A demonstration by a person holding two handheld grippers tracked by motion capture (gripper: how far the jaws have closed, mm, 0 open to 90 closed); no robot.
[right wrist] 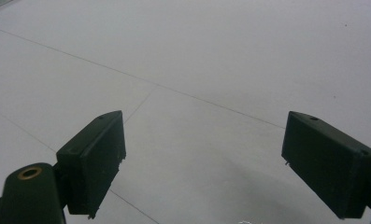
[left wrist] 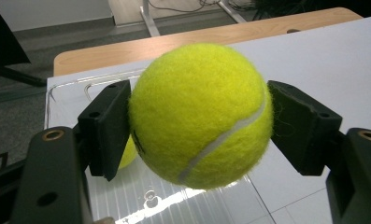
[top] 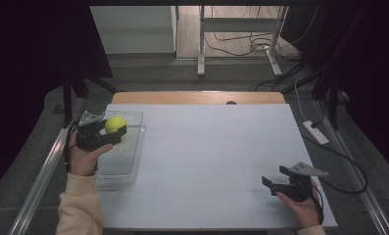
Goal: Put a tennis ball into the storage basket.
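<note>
White tabletop (top: 206, 147): your left gripper (top: 114, 133) is clamped on the tennis ball (top: 115, 124) above the clear plastic bin (top: 133, 161), second ball (left wrist: 128, 154) already inside, drop pending; your right gripper (top: 276, 183) idles, jaws apart, empty.

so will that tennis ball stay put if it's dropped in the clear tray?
Probably rolls: the tennis ball is round, and the clear tray floor looks smooth and glossy. The tray walls should stop it. Its felt likely grips well; the left gripper holds it by two pads.
</note>
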